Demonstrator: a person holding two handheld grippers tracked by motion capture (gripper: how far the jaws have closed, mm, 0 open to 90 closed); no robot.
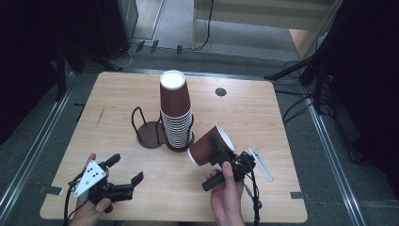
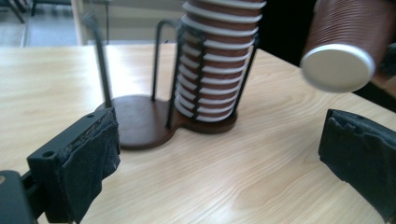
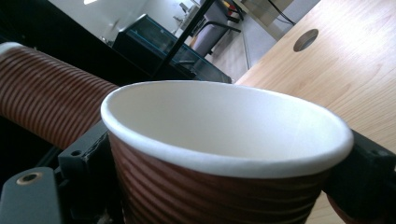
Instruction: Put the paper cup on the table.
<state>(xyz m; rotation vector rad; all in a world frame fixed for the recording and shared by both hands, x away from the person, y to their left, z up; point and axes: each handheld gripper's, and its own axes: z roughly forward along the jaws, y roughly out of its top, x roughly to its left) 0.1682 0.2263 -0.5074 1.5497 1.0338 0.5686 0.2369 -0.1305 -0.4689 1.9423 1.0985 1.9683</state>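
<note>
A tall stack of brown ribbed paper cups [image 1: 176,113] stands upside down in one side of a black wire holder [image 1: 149,132]; the holder's other ring is empty. My right gripper [image 1: 217,147] is shut on a single brown cup [image 1: 209,146], held tilted above the table to the right of the stack. In the right gripper view that cup [image 3: 224,140] sits between the jaws, its white rim toward the camera, with the stack [image 3: 46,107] behind it. My left gripper [image 1: 125,168] stands open and empty near the front left, facing the stack [image 2: 215,70] and the held cup [image 2: 345,46].
The wooden table [image 1: 263,117] has a round cable hole [image 1: 220,92] at the back right. A small white clip-like object [image 1: 261,162] lies right of my right hand. Black stands and cables surround the table on the floor.
</note>
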